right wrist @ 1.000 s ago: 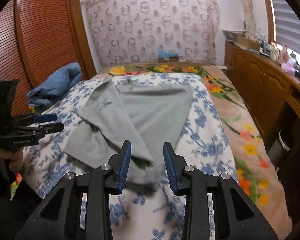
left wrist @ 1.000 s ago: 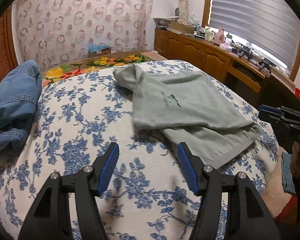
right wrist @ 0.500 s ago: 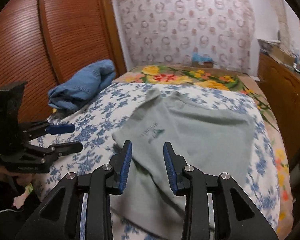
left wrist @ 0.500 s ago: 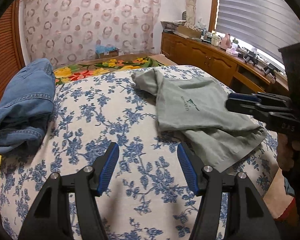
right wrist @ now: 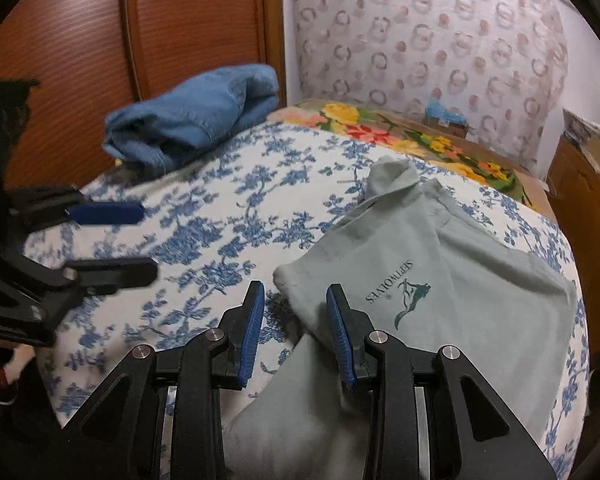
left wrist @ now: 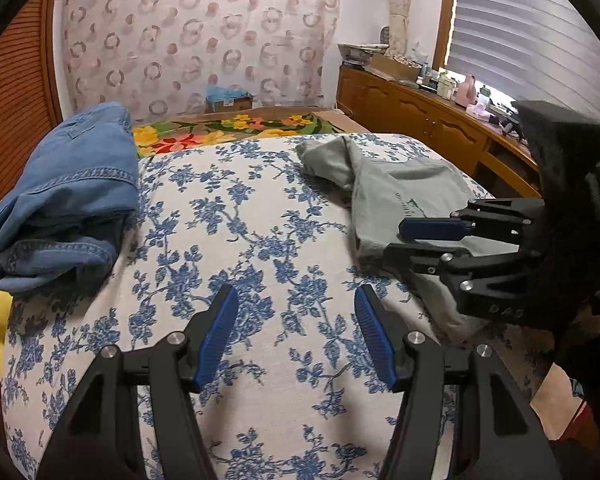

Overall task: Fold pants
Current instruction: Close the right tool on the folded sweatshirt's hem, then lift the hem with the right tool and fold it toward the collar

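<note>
**A:** Pants [right wrist: 452, 264], grey-green with a printed logo, lie half-folded on the right side of the floral bedspread [left wrist: 236, 240], one end bunched up towards the far edge. Your right gripper [right wrist: 296, 312] hangs just over their near left corner, jaws partly apart, nothing between the pads.

**B:** And the other one?

**A:** Your left gripper [left wrist: 294, 320] is spread wider, holds nothing, and hovers over bare bedspread, well apart from the fabric.

**B:** What can go wrong from here?

**A:** Several layers overlap at that corner. If you close on the top layer alone, I'd expect the fold to peel open; dig too deep and you may pinch the bedspread too and drag it along.

**B:** Anything else?

**A:** The cloth looks soft and limp, so lifting it from one corner with a single gripper will probably let it sag and twist. The bunched far end may also stay crumpled under the next fold. The blue jeans [left wrist: 64, 196] on the left sit clear of your path.
</note>
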`<state>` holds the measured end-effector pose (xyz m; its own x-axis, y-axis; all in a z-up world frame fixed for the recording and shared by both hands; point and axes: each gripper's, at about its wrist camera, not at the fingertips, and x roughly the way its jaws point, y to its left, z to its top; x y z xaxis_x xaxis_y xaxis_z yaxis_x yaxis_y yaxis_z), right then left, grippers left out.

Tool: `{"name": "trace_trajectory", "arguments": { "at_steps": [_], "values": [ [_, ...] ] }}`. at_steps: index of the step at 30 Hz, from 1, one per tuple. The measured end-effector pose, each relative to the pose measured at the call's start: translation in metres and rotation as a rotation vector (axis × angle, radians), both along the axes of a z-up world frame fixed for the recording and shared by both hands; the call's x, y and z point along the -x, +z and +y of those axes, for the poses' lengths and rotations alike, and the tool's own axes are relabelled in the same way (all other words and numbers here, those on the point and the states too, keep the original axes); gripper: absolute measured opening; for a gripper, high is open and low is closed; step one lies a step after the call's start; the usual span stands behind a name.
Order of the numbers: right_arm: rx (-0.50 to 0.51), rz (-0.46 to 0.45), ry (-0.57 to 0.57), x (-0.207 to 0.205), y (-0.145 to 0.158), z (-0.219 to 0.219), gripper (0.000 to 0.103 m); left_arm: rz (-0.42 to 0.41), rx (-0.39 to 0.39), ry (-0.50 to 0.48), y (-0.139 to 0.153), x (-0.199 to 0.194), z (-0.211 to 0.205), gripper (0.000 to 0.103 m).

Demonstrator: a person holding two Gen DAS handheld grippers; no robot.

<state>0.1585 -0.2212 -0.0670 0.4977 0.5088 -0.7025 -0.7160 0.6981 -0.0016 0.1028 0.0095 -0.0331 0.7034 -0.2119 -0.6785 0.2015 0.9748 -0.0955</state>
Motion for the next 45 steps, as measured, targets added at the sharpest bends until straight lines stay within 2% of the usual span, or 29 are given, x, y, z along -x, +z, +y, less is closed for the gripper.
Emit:
{"name": "trace_trajectory", "arguments": {
  "at_steps": [9,15,17,20,26,30,37,45],
  "values": [
    [0.103,-0.041,0.01,-0.005,-0.013,0.015,0.032,0.006,0.009,0.019,-0.004,0.0,0.011,0.06],
    [0.146,-0.035,0.004,-0.011,-0.021,0.022,0.017,0.008,0.013,0.011,-0.005,0.002,0.01,0.06],
    [0.145,-0.022,0.001,-0.013,-0.022,0.021,0.006,0.007,0.013,0.008,-0.005,0.002,0.009,0.06],
    [0.128,-0.017,0.015,-0.013,-0.02,0.018,0.001,0.007,0.009,-0.001,-0.005,0.002,0.006,0.06],
    [0.014,-0.036,-0.038,-0.02,0.006,-0.005,0.0,0.011,-0.001,-0.02,-0.004,-0.002,-0.004,0.06],
    [-0.021,-0.078,-0.09,-0.029,0.027,-0.026,0.0,0.02,-0.002,-0.037,-0.005,-0.013,-0.012,0.06],
    [-0.045,-0.105,-0.188,-0.052,0.047,-0.067,0.0,0.035,-0.011,-0.083,-0.003,-0.036,-0.036,0.06],
    [-0.031,-0.103,-0.275,-0.081,0.048,-0.106,0.0,0.056,-0.047,-0.14,-0.006,-0.058,-0.071,0.06]
  ]
}}
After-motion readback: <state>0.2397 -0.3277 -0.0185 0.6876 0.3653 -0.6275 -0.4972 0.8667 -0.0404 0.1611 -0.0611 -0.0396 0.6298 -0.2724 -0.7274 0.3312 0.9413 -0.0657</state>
